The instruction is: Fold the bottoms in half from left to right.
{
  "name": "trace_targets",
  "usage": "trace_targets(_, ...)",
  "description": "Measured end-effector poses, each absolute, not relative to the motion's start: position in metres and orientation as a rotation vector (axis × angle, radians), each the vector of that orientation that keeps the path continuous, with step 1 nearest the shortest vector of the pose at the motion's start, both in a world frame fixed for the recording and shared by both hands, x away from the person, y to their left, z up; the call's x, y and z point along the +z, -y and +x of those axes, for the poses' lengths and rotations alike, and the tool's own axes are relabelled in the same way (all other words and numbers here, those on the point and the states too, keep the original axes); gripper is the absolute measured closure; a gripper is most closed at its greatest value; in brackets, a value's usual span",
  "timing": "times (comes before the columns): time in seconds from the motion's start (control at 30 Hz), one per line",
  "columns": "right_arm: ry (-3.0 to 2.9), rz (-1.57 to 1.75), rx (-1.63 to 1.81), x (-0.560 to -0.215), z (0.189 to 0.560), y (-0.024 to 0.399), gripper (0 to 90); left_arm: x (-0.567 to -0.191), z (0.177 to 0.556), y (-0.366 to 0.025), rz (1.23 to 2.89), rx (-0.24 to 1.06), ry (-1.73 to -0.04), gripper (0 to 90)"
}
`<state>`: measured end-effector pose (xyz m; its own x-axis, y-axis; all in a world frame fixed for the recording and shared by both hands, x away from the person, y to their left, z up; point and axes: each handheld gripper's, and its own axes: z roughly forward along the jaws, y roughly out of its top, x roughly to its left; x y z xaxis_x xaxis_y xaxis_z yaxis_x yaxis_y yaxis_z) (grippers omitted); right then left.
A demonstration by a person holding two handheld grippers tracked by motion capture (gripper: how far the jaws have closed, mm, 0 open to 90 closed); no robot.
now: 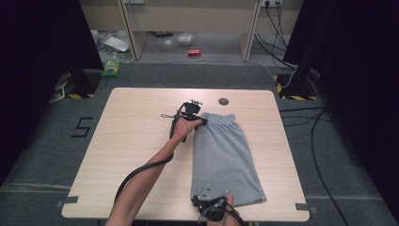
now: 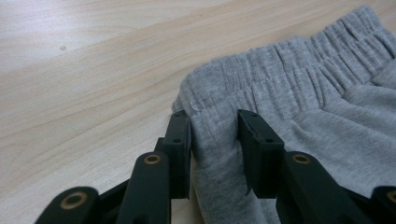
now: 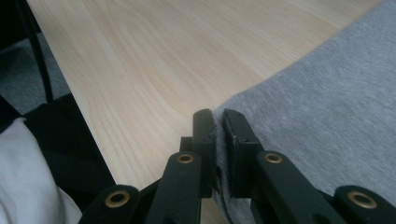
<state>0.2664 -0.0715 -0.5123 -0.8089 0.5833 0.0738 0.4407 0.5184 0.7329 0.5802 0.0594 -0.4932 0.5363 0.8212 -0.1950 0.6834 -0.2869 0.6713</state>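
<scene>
Grasp step, folding grey shorts (image 1: 225, 157). Left gripper (image 2: 214, 128) part-open, waistband corner bunched between jaws. Right gripper (image 3: 218, 126) pinched shut on hem corner. Next: lift both corners together.

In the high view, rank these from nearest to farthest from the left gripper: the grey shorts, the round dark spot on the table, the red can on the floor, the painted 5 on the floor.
From the left gripper:
1. Grey shorts, waistband corner between its jaws.
2. Round dark spot, just beyond, toward the table's far edge.
3. Red can, on the floor past the table.
4. Painted 5, on the floor left of the table.
</scene>
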Motion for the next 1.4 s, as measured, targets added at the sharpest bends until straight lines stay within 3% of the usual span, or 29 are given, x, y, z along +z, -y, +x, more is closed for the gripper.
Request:
trace_targets(0.7, -2.681, 0.778, 1.301, -0.511, 0.293, -0.006, 84.3, -0.488, 0.585, -0.137, 2.064, 0.302, -1.264, 68.6)
trace_targets(1.2, -2.702, 0.793, 1.324, -0.516, 0.307, -0.039, 83.0, -0.491, 0.595, -0.169, 2.033, 0.328, -1.312, 68.6)
trace_targets(1.3, -2.706, 0.797, 1.328, -0.517, 0.308, -0.043, 80.2, -0.491, 0.595, -0.173, 2.018, 0.319, -1.316, 68.4)
trace_targets(1.4, -2.712, 0.803, 1.332, -0.515, 0.308, -0.045, 71.8, -0.493, 0.594, -0.174, 2.003, 0.31, -1.326, 66.1)
